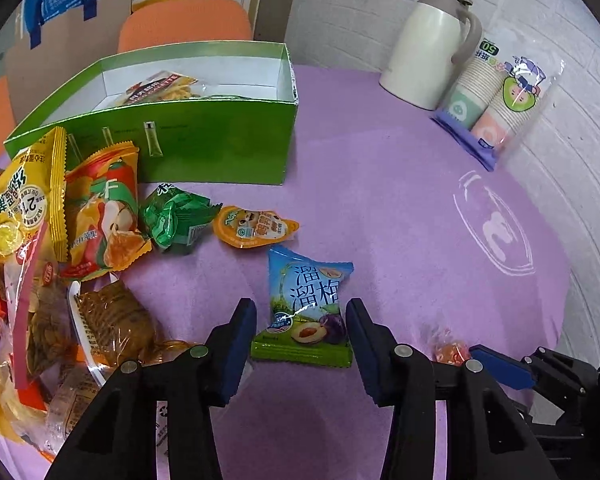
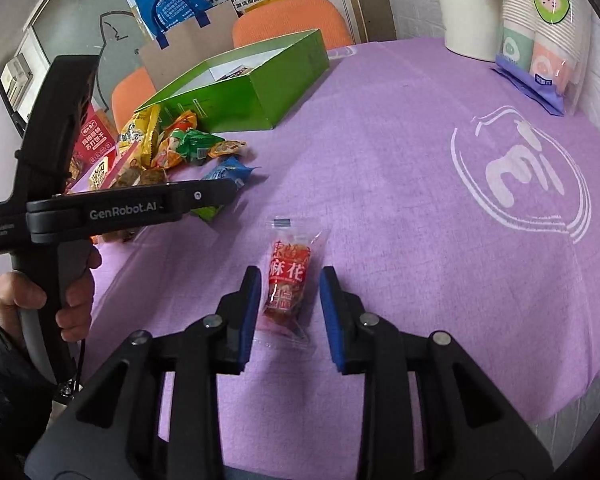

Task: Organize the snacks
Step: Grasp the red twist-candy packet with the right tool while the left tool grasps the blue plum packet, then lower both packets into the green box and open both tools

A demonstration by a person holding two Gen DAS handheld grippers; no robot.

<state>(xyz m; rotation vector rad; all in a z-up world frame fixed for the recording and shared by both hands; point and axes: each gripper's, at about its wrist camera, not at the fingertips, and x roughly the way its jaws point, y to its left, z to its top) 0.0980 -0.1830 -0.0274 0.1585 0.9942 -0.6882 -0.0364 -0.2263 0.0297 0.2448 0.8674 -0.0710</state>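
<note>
My left gripper (image 1: 301, 312) is open, its blue pads on either side of a blue and green plum snack packet (image 1: 306, 308) lying on the purple tablecloth. My right gripper (image 2: 287, 284) is open too, straddling a red twist-snack packet (image 2: 286, 284) without touching it. That red packet (image 1: 450, 351) shows at the lower right of the left wrist view, beside a blue pad of the right gripper. A green box (image 1: 204, 136) stands behind, with a fries packet (image 1: 162, 88) inside. Several loose snack packets (image 1: 80, 216) are piled at the left.
A white thermos jug (image 1: 432, 48) and a pack of paper cups (image 1: 496, 96) stand at the back right by the white brick wall. Orange chairs (image 1: 184, 24) sit behind the table. A hand (image 2: 40, 296) holds the left gripper's handle. The purple tablecloth (image 2: 420, 220) carries a white logo.
</note>
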